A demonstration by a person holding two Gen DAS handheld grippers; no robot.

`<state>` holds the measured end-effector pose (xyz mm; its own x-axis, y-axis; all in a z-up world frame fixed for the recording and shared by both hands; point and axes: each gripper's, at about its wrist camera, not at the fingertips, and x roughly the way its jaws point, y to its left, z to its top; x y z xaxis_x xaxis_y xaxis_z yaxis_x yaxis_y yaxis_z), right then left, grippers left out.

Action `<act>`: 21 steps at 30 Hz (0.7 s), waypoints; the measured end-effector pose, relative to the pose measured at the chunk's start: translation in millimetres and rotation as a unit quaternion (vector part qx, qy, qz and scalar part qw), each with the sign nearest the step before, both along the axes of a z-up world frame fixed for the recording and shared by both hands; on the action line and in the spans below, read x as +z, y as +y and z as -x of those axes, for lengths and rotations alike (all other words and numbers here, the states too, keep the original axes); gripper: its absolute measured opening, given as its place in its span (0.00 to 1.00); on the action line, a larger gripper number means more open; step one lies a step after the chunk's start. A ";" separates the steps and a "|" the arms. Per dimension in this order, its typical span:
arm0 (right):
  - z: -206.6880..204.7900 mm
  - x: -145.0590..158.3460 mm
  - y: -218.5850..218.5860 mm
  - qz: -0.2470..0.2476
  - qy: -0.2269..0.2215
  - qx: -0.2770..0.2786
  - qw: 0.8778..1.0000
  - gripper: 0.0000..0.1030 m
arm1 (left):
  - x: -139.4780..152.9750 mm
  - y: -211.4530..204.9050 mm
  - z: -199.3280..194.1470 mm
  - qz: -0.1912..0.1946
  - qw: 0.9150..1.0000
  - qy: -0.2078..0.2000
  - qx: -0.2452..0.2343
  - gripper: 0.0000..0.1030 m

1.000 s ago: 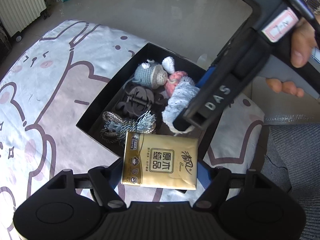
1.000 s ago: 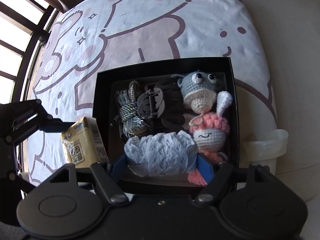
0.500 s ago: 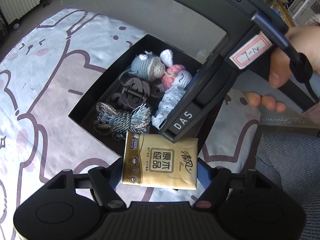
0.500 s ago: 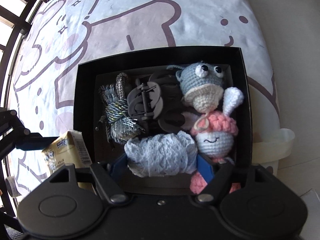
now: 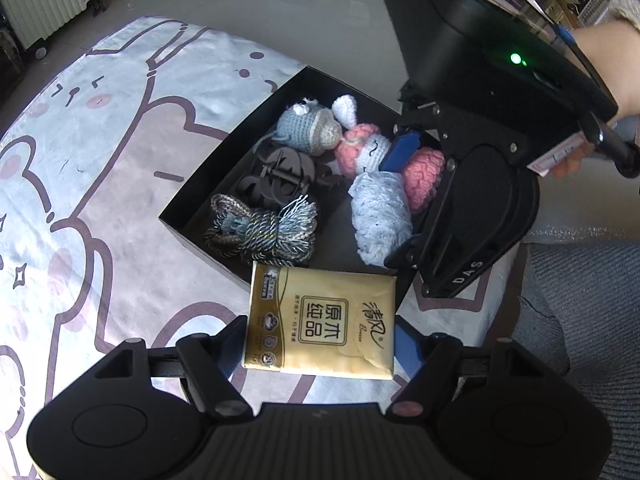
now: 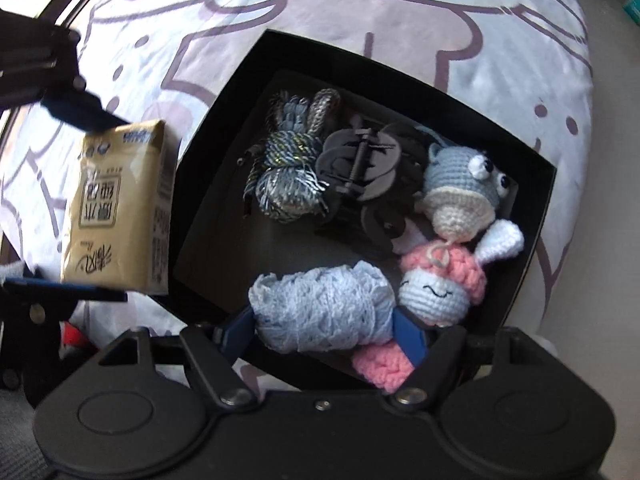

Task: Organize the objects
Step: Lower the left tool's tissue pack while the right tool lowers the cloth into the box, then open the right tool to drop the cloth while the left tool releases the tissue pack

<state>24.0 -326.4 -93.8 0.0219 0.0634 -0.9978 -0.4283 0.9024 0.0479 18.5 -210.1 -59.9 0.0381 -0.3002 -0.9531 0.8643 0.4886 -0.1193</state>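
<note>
A black box (image 5: 192, 216) sits on a table covered with a cartoon-bear cloth (image 5: 100, 140), close to the table's rounded end where the bare floor begins.

The right gripper (image 6: 326, 334) points down into the box, its blue pads clamped on either end of a pale blue lace roll (image 6: 324, 308). In the left wrist view that roll (image 5: 380, 216) hangs just above the box floor, near the side closest to the person.

Beside the roll lies a pink and white crocheted doll (image 6: 440, 288), and past it a grey crocheted animal head (image 6: 460, 188) with bulging eyes, both along one side of the box. Toward the opposite side lie a dark hair claw clip (image 6: 360, 168) and a bundle of blue-grey tasselled cord (image 6: 288, 176).

The left gripper (image 5: 320, 344) is closed on a golden pack of tissues (image 5: 324, 320), held outside the box, over the cloth and just beside the box's near wall. From the right wrist view the pack (image 6: 120, 208) stands clear of the box rim.
</note>
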 end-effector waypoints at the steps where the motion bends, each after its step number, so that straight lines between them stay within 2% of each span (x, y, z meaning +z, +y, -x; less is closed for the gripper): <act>1: -0.8 0.5 2.7 0.007 0.000 0.015 1.000 0.74 | -0.6 0.1 -0.2 -0.001 1.000 0.001 0.000 0.72; 3: -1.0 1.7 7.1 0.007 0.001 0.034 0.999 0.74 | -1.7 -0.1 -0.6 -0.004 1.000 0.001 0.000 0.73; 4: -2.4 2.4 6.2 -0.003 0.001 0.025 1.000 0.74 | -2.0 -0.3 -0.9 -0.005 1.000 0.001 0.000 0.73; 7: -12.7 2.4 -7.8 -0.033 0.011 -0.064 0.997 0.73 | -2.2 -0.4 -1.1 -0.003 1.000 0.001 0.001 0.73; 9: -18.0 -1.8 -19.1 -0.039 0.019 -0.129 0.991 0.73 | -2.0 -1.2 -0.9 -0.002 1.000 0.001 0.000 0.73; 12: -19.7 -4.0 -32.7 -0.057 0.023 -0.186 0.981 0.80 | -2.7 -3.1 -0.3 -0.001 1.000 0.002 -0.005 0.73; 13: -19.0 -2.7 -34.0 -0.062 0.022 -0.190 0.980 0.84 | -2.9 -4.1 -0.2 -0.002 1.000 0.000 -0.006 0.72; 15: -16.4 2.8 -32.6 -0.057 0.016 -0.181 0.982 0.86 | -2.2 -6.6 -1.3 -0.003 1.000 -0.015 -0.002 0.72; 18: -11.6 17.0 -35.6 -0.070 -0.002 -0.179 0.981 0.83 | -0.1 -10.6 -9.1 0.011 0.999 -0.013 0.034 0.72; 19: -10.3 23.0 -39.3 -0.079 -0.010 -0.188 0.979 0.79 | -0.1 -12.4 -10.9 0.016 0.999 -0.009 0.044 0.72; 21: -8.9 36.6 -50.8 -0.100 -0.030 -0.215 0.971 0.78 | -1.6 -19.1 -10.3 0.021 0.999 0.001 0.045 0.72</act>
